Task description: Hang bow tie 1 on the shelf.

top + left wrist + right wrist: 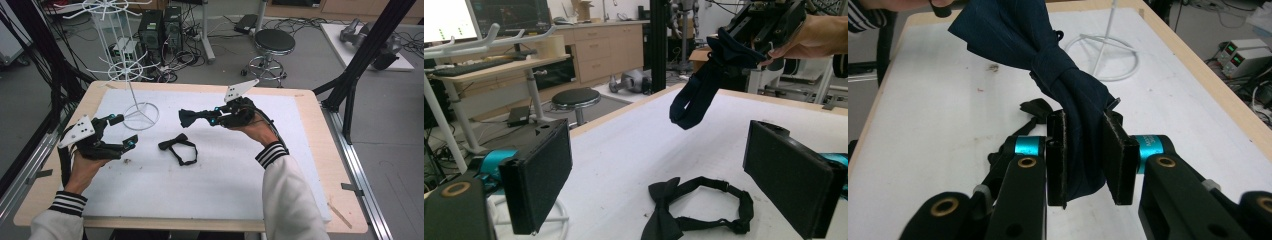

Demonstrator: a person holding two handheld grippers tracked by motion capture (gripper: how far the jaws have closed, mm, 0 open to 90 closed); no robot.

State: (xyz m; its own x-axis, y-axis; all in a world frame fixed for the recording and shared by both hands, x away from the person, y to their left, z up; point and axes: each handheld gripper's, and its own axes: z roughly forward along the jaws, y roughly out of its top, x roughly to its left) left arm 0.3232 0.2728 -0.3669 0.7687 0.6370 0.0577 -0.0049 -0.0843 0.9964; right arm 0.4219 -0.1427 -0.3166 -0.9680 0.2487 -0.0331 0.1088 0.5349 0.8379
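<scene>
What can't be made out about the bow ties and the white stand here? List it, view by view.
- Navy bow tie, right gripper view: its lower end is hidden between the right tongs.
- Black bow tie, left gripper view: its bow is cut off by the bottom edge.
- White stand, high view: its thin wire hooks blur into the floor clutter, so they can't be counted.

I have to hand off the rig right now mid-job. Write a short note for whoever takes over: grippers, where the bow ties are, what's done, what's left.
Right gripper: shut on the navy bow tie, held up above the white mat.
Left gripper: open, empty, near the white wire stand.
Black bow tie: lying on the mat between the grippers, strap looped.
Done: navy tie picked up.
Left: probably hang it on the stand, then fetch the black one; the stand's arms look bare so far.
</scene>
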